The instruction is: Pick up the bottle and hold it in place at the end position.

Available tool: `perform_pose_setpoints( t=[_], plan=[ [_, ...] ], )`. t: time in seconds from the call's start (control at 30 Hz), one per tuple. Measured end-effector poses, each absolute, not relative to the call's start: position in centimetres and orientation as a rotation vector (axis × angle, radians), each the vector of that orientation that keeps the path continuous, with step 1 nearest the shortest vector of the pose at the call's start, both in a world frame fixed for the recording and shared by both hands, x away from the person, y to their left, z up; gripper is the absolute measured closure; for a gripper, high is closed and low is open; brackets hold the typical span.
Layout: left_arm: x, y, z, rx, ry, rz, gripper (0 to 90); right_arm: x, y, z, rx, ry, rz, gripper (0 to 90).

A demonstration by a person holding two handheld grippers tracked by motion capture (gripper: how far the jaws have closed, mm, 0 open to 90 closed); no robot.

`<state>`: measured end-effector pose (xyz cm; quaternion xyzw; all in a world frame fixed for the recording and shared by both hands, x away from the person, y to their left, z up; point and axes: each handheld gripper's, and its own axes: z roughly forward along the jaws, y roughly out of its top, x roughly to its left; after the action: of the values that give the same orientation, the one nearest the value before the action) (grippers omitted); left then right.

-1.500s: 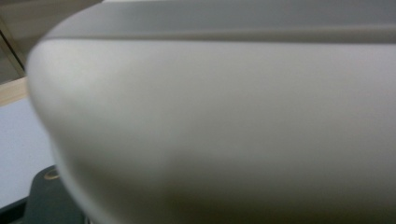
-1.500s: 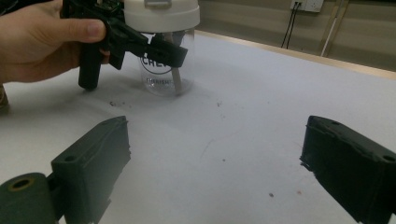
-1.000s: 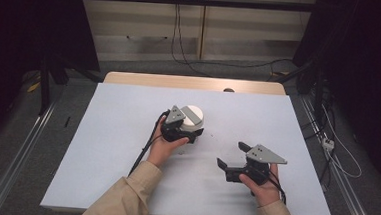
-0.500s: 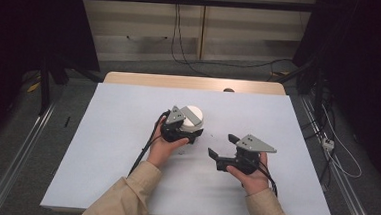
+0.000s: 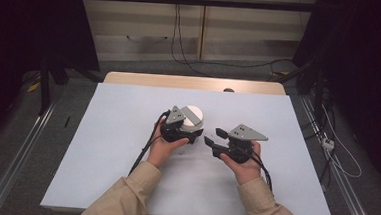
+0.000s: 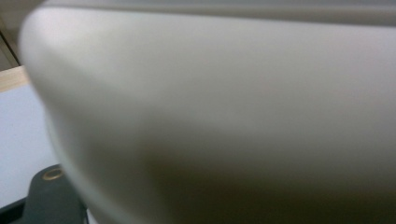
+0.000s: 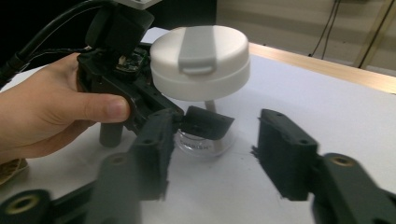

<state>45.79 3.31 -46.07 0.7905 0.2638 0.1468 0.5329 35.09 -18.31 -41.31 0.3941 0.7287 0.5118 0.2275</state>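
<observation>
2 grippers, white-lidded clear cup (image 5: 193, 118), table (image 5: 117, 133)

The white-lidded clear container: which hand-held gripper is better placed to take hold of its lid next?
Probably the right hand-held gripper. Its jaws have just been closing, still empty, and point at the container below the white lid. The left hand-held gripper is already shut on the container.

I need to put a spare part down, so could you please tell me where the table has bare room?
The white table is bare left of the left claw, beyond the white-lidded clear bottle to the wooden far edge, and right of the right claw. It is crowded mid-table, around the bottle, claws and hands.
</observation>
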Motion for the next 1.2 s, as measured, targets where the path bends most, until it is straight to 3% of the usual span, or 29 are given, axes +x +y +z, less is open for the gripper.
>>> perform_pose_setpoints(
  t=[0.13,0.6,1.2],
  plan=[
    [45.8,3.3,-46.1,1.886,0.627,0.351,18.1,35.6,-17.8,-41.2,1.065,2.048,1.397,65.5],
    [45.8,3.3,-46.1,1.888,0.626,0.352,18.1,36.6,-17.1,-41.0,1.069,2.106,1.406,87.9],
    [45.8,3.3,-46.0,1.89,0.627,0.352,18.1,37.9,-16.2,-40.5,1.053,2.124,1.36,90.0]
  ],
)
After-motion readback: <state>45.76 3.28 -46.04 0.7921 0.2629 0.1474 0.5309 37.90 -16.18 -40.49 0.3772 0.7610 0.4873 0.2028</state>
